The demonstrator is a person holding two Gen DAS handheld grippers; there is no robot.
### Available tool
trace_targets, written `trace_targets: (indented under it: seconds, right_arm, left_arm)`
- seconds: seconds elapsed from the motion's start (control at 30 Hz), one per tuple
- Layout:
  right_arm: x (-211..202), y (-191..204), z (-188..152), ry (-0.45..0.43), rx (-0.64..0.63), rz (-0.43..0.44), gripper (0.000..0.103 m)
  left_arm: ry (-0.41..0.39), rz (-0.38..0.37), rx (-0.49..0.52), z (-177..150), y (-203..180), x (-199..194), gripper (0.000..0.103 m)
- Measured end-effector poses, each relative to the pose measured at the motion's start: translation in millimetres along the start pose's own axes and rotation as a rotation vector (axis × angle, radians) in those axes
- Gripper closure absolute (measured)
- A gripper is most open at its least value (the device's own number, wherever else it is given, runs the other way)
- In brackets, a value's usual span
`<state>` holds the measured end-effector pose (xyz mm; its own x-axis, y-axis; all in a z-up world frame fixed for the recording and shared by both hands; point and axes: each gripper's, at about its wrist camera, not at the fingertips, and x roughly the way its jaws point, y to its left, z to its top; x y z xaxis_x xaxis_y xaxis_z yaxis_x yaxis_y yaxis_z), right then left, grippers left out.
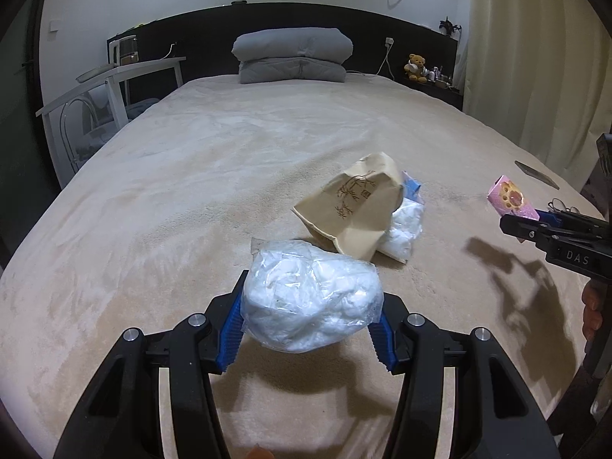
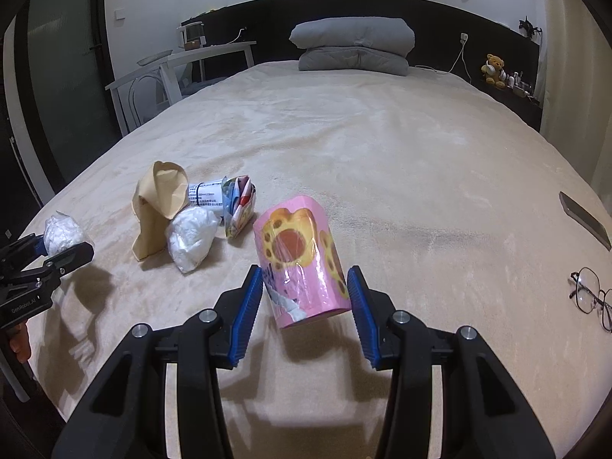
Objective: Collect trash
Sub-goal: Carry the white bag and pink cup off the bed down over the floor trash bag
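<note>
My left gripper point(image 1: 306, 329) clamps its fingers on a clear bag of white tissue point(image 1: 311, 298), lifted above the bed point(image 1: 229, 145) near its foot edge. My right gripper point(image 2: 306, 306) grips a pink snack packet point(image 2: 300, 256) beside it, also held off the bed.

Glossy plastic bag point(image 1: 311, 298), matt plush bedcover point(image 1: 229, 153)
</note>
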<state>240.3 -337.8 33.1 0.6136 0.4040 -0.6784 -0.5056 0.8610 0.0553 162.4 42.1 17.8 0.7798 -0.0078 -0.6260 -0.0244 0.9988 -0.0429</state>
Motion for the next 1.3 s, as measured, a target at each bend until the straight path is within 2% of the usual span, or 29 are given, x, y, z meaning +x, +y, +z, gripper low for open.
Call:
trace_targets:
  seconds: [0.4,0.93,1.3]
  right_arm:
    - [-46.1,5.1,-37.5,-0.025,0.059,0.041,0.057]
    - [-98.3,31.7,-96.7,-0.014,0.005,0.079,0.057]
    - [-127.7,46.2,-139.6,0.012,-0.023,0.103,0.057]
  left_arm:
    - [-0.083,-0.058,-0.007,-29.6,-19.1,-46.8,0.048]
    - [-0.088,-0.096,-0.007,-76.2,-44.8,-96.4,0.048]
    - [-0.068,-0.117,0.053,-117.6,-71.8,-125.5,0.048]
